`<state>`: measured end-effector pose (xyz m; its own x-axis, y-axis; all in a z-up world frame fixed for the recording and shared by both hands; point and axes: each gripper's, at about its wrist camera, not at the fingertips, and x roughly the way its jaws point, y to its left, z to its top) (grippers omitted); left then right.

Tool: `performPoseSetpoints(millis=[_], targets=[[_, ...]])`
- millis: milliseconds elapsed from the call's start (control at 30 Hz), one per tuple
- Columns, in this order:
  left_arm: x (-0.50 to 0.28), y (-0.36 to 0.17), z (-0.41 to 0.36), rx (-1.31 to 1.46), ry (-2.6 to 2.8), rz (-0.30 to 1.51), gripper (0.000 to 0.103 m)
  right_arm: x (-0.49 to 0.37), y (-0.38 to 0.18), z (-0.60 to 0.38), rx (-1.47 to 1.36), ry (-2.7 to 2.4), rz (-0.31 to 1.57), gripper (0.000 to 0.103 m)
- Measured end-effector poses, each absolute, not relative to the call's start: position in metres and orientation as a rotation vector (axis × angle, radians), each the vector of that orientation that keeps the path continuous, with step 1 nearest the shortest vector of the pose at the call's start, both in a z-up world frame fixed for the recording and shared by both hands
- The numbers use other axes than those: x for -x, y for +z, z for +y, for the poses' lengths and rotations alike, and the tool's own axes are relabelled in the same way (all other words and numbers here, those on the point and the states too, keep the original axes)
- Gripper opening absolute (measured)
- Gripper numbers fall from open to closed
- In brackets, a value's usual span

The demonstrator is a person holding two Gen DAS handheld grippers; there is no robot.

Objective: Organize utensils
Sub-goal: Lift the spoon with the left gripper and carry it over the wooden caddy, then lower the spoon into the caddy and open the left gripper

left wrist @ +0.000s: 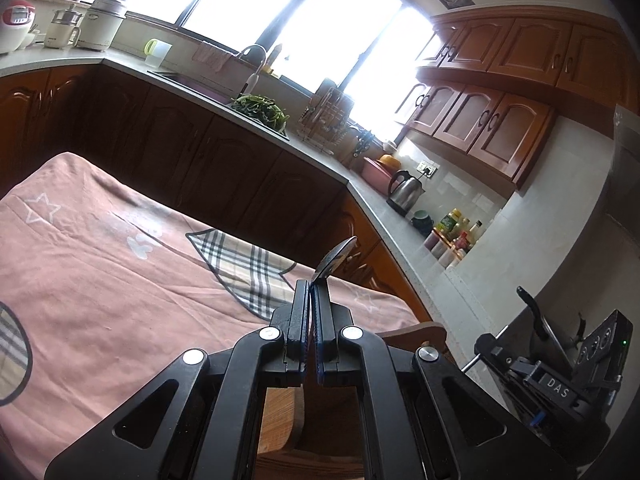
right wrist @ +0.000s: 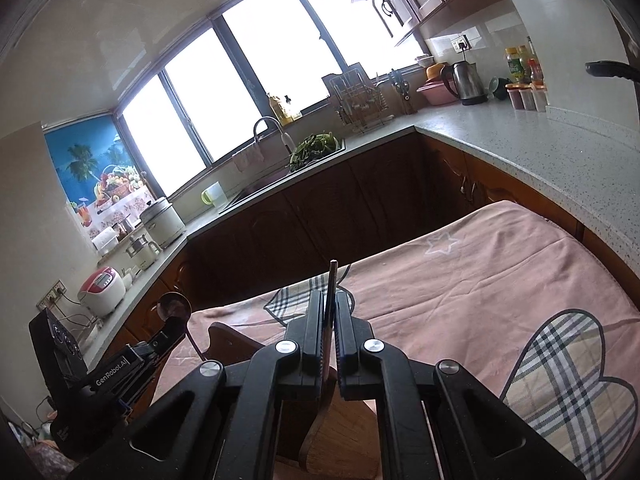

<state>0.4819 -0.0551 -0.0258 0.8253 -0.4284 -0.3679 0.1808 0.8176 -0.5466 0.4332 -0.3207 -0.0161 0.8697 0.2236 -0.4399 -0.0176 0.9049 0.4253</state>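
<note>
My left tongs (left wrist: 311, 292) are clenched on a spoon (left wrist: 335, 258), its bowl sticking up past the tips. My right tongs (right wrist: 329, 300) grip a thin flat utensil handle (right wrist: 332, 280), edge-on, type unclear. Both hang above the near edge of the pink-clothed worktop (left wrist: 120, 280), over a wooden holder (right wrist: 344, 420).

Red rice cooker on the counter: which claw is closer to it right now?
Left. The left claw, gripping a spoon, is at the table's edge on the rice cooker side; the right claw is over the cloth, farther away.
</note>
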Motion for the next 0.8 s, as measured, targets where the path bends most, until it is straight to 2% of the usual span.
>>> performPoseSetpoints(millis=[667,800], targets=[[-0.4839,-0.0245,-0.0594,0.451,-0.335,0.548,0.002,-0.4395,-0.0184,-0.3205,-0.445,0.139,0.550,0.011],[-0.4844,-0.0260,-0.0604,0.443,-0.332,0.555,0.002,-0.4373,-0.0175,-0.3216,-0.451,0.142,0.554,0.017]])
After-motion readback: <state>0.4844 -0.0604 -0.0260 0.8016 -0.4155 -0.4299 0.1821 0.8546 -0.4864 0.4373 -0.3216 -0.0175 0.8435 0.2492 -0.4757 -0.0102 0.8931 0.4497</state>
